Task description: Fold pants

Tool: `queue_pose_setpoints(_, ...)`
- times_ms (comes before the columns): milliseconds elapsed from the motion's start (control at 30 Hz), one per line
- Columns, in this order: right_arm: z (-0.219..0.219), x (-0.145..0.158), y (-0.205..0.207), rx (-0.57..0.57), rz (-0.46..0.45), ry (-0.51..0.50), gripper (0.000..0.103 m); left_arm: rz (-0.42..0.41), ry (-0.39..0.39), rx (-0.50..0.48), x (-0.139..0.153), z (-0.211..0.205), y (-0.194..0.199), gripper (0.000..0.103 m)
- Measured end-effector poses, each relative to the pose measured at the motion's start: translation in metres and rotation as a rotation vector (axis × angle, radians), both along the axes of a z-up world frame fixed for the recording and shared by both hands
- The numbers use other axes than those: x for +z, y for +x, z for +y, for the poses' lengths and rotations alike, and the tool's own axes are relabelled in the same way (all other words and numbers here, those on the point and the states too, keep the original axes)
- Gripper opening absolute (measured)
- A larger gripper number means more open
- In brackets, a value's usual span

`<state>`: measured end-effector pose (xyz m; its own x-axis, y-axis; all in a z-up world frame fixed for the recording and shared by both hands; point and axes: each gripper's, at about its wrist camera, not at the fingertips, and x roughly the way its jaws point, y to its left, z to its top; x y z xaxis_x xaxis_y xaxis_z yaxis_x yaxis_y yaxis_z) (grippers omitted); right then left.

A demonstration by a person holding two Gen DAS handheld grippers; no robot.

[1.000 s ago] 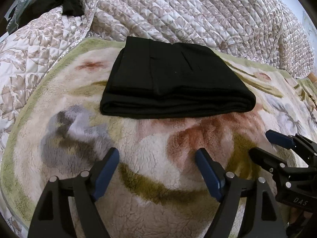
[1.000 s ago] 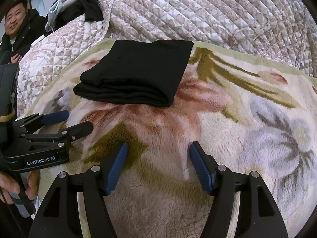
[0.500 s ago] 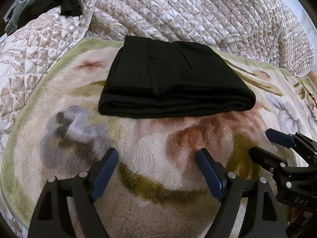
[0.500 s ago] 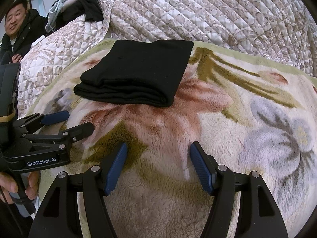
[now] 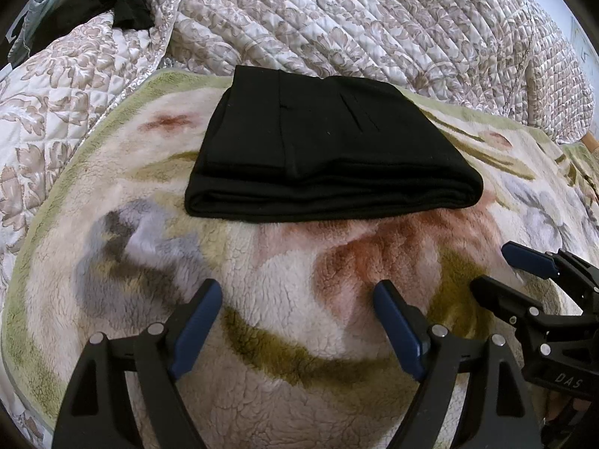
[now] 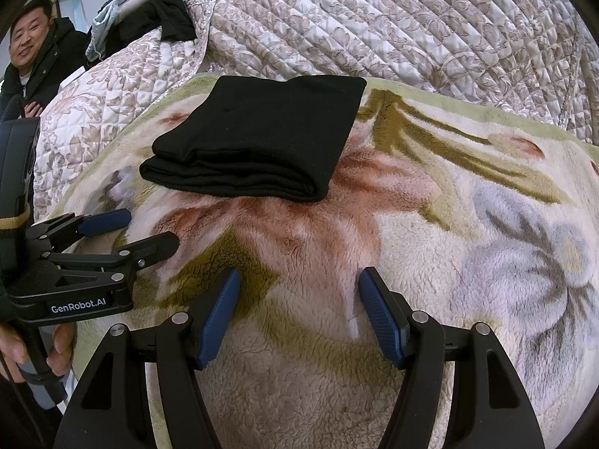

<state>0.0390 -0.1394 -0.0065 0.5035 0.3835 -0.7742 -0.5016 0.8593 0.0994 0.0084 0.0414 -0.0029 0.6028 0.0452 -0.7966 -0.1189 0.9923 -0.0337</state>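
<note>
Above fleece blanket [image 5: 284, 299]: left claw [image 5: 297, 301], right claw [image 6: 299, 290] spread wide, empty; folded pants [image 5: 329, 157] untouched.

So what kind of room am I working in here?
Most likely a bedroom: the folded black pants lie on a fluffy floral fleece blanket, a quilted beige floral bedspread is bunched behind it, and loose dark clothes are piled at the back.

Both wrist views look steeply down, close over the blanket [image 5: 284, 321], sharing the pants [image 6: 258, 138]
</note>
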Motion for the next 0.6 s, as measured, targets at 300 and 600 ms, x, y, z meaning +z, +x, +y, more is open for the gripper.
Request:
queue_pose_setpoints(300, -0.0001, 0.0001, 0.0002, 0.0, 0.0, 0.0, 0.066, 0.002, 0.004, 0.001, -0.0002, -0.0007, 0.0001, 0.086)
queue_pose_setpoints(600, -0.0003, 0.0001, 0.0004, 0.0, 0.0, 0.001, 0.066, 0.003, 0.001, -0.002, -0.0009, -0.0005, 0.0, 0.086)
